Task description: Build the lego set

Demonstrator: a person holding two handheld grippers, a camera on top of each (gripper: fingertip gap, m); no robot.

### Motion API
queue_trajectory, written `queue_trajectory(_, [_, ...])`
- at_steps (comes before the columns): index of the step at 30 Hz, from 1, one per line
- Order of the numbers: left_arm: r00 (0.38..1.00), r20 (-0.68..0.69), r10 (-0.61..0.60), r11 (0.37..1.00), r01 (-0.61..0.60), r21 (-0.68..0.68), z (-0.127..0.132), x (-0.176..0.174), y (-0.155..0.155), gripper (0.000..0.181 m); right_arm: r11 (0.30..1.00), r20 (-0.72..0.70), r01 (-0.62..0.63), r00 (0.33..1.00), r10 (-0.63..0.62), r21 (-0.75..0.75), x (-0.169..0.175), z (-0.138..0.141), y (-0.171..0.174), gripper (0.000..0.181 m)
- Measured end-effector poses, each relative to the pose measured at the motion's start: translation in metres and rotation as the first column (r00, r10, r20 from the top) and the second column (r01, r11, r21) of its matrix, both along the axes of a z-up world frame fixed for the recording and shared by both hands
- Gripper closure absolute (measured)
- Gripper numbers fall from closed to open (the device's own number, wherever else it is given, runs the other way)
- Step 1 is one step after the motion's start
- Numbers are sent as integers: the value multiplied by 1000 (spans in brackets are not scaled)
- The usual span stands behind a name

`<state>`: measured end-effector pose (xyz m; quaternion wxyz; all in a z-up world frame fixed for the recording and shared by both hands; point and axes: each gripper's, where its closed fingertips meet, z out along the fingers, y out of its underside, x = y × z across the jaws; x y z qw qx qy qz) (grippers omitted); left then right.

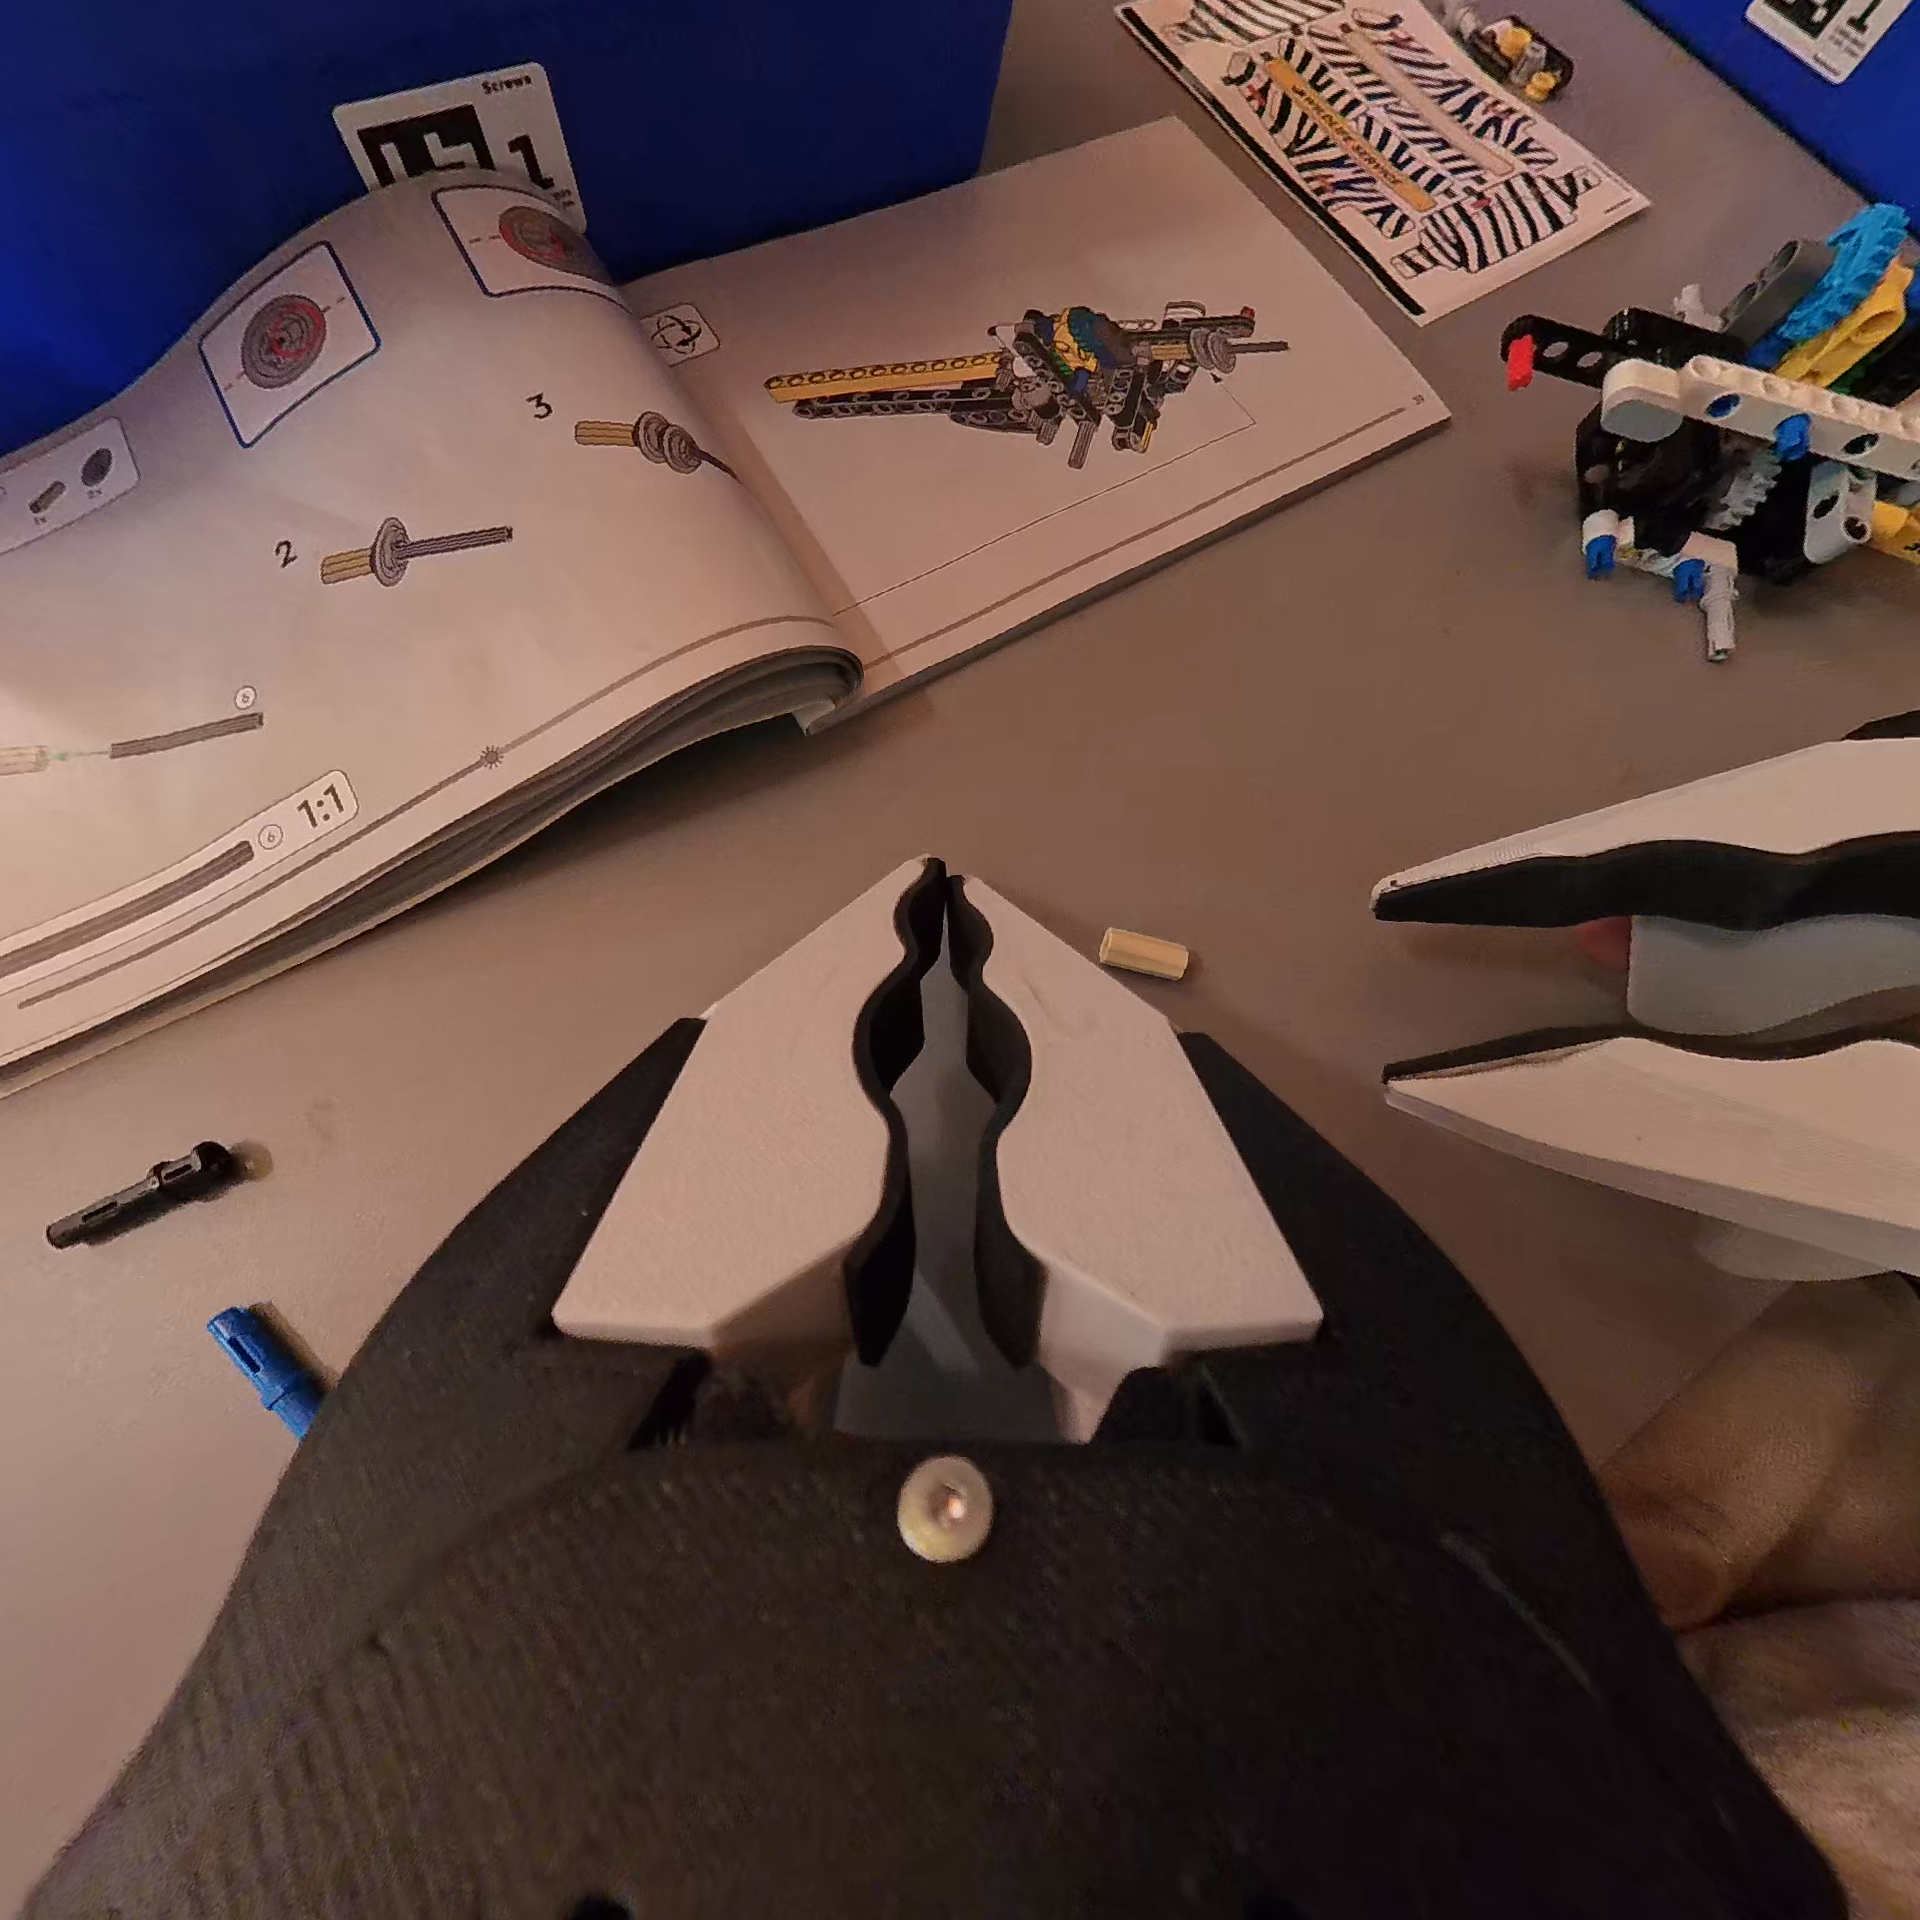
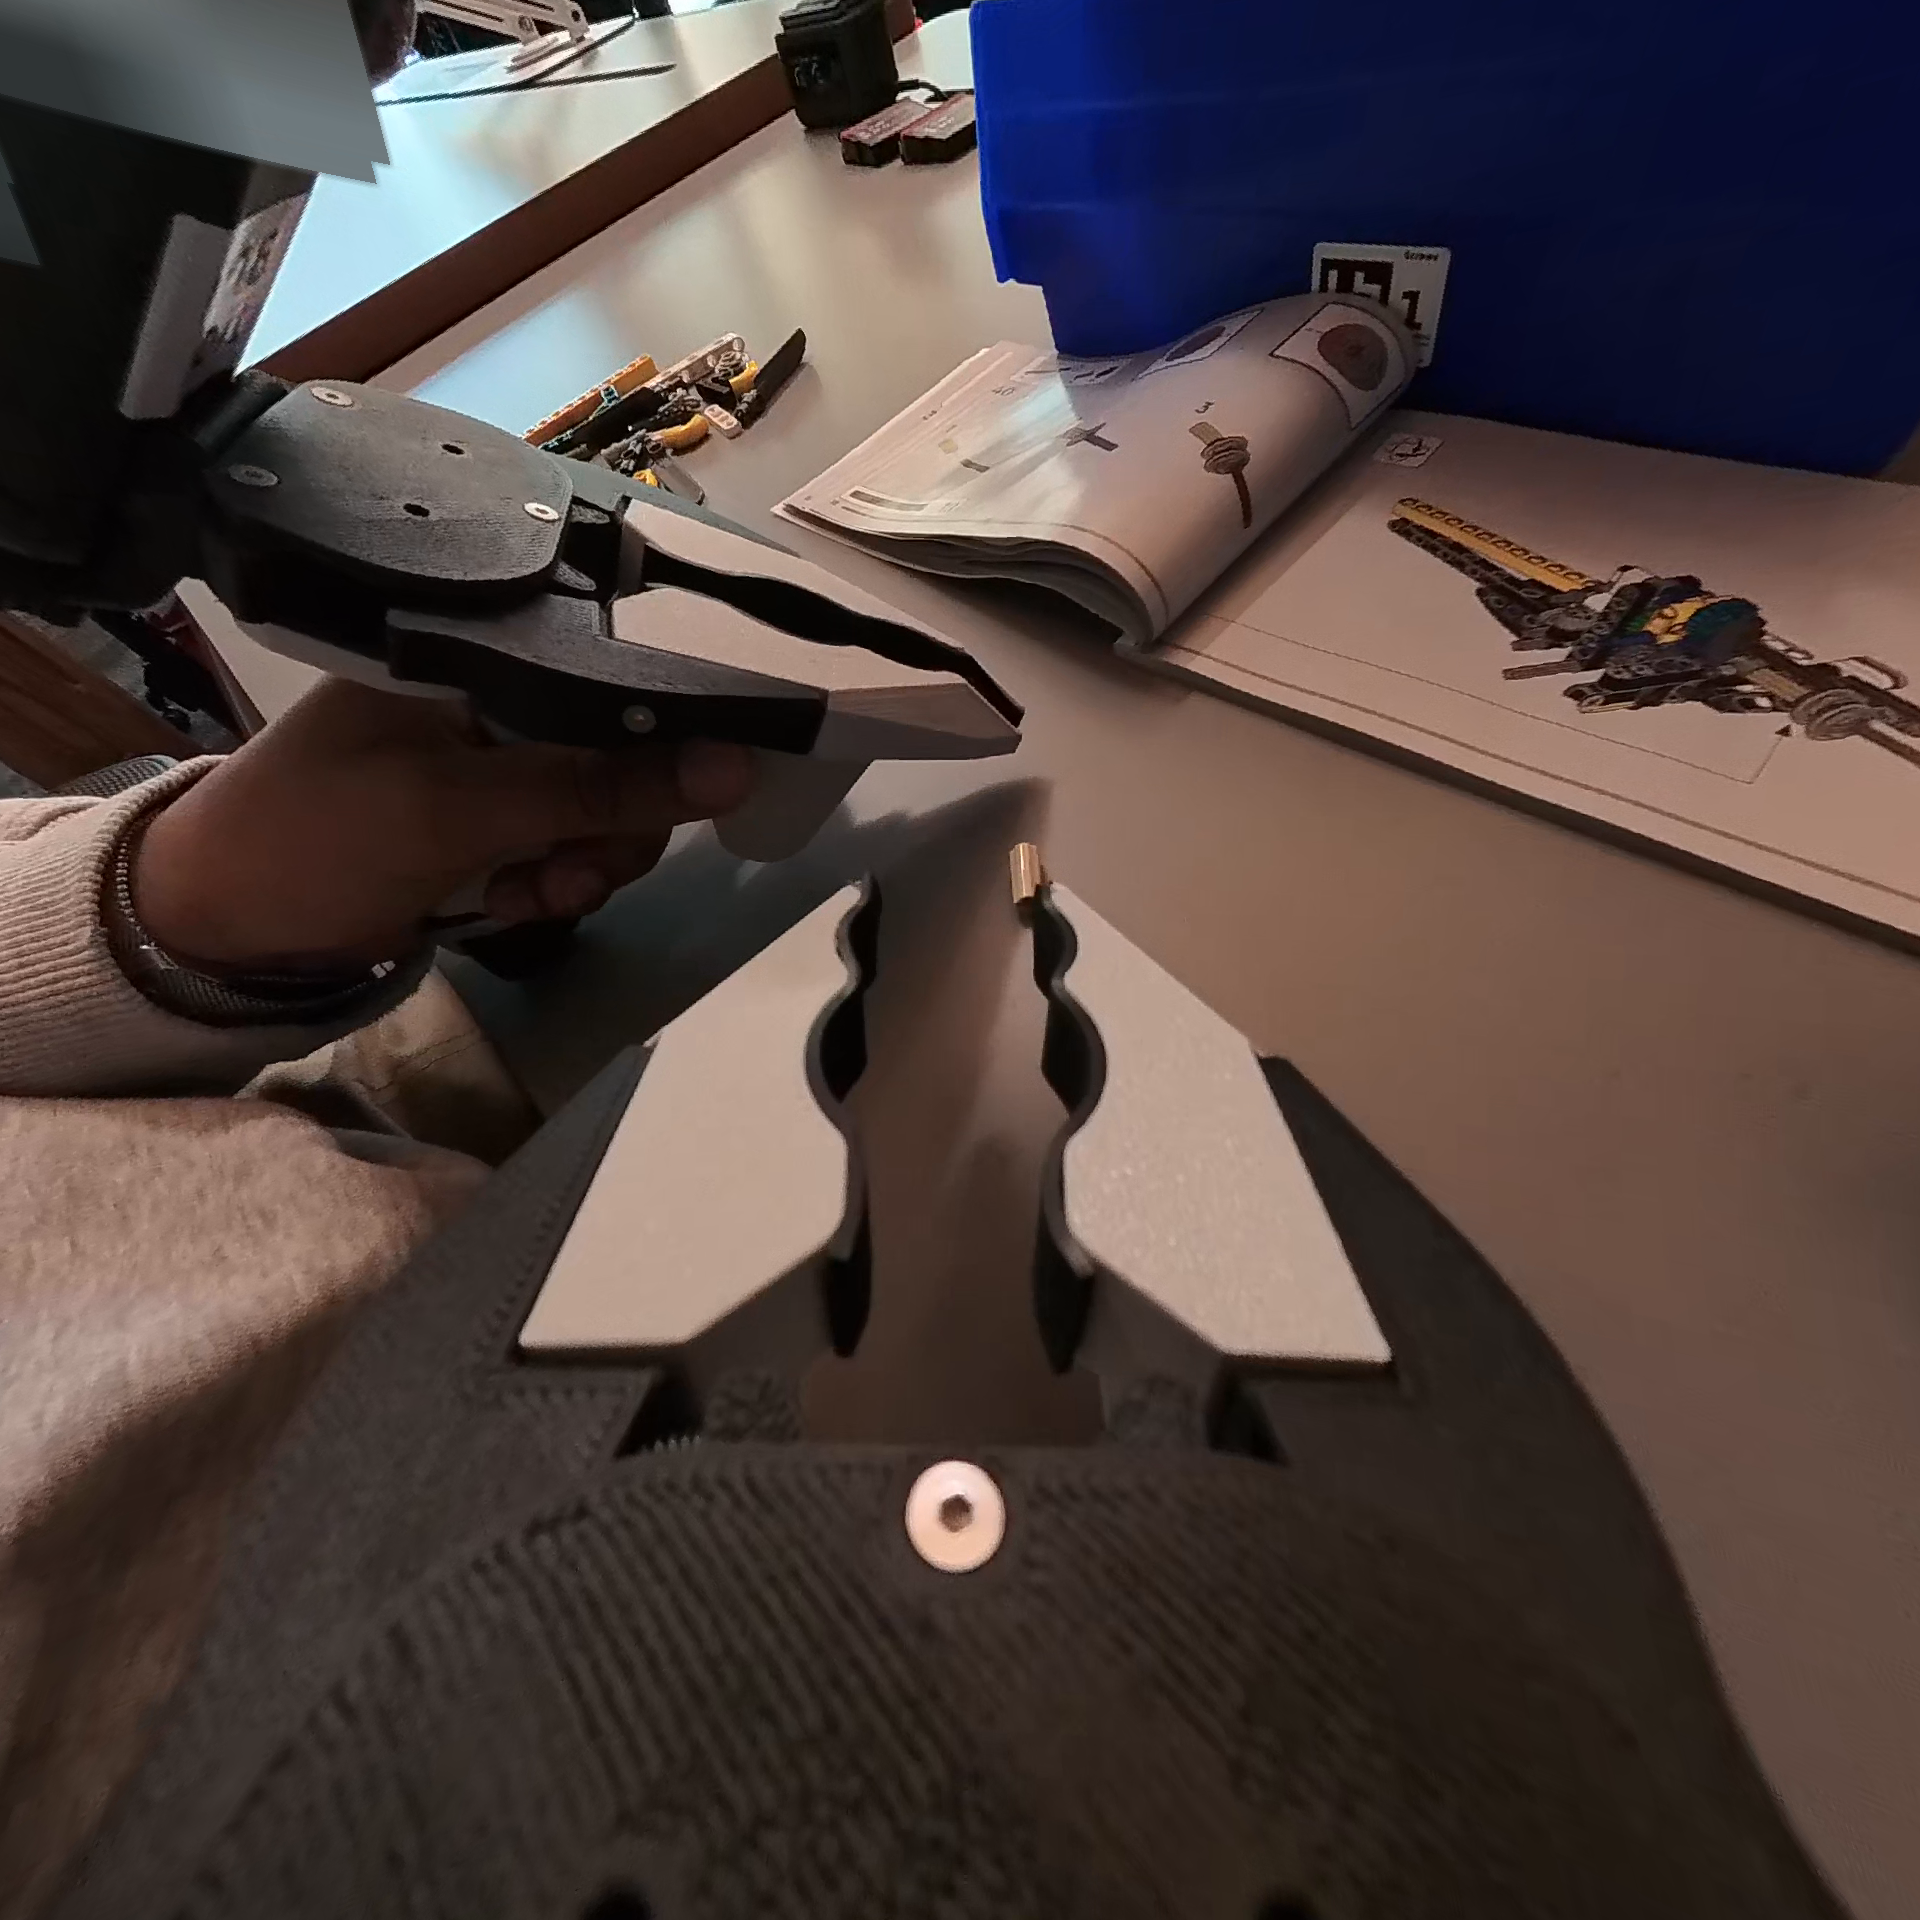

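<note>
Small tan ridged tube (image 1: pixel 1143 952) by R gripper (image 2: pixel 954 902).

Left wrist view: camera sits on the left gripper (image 1: pixel 943 873), looks forward and down along its white fingers, close over the grey tabletop (image 1: pixel 1195 748), facing the open grey instruction booklet (image 1: pixel 582 499) and the blue plastic bin (image 1: pixel 727 104) behind it.

Right wrist view: camera on the right gripper (image 2: pixel 951 899), lower and flatter angle, looking across the table from the side.

Shared: booklet, bin, the small tan cylindrical peg (image 1: pixel 1143 952) near both tips, and each view catches the other gripper.
</note>
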<state>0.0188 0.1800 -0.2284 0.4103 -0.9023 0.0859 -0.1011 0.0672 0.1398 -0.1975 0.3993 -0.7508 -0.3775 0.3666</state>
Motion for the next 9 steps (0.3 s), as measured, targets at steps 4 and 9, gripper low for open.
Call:
queue_trajectory(4, [1000, 1, 2, 1000, -2, -2, 0, 0, 0, 181, 1000, 0, 1, 1000, -1, -2, 0, 0, 0, 152])
queue_trajectory(9, [1000, -5, 2, 1000, -2, -10, -2, 0, 0, 181, 1000, 1, 1, 1000, -1, -3, 0, 0, 0, 152])
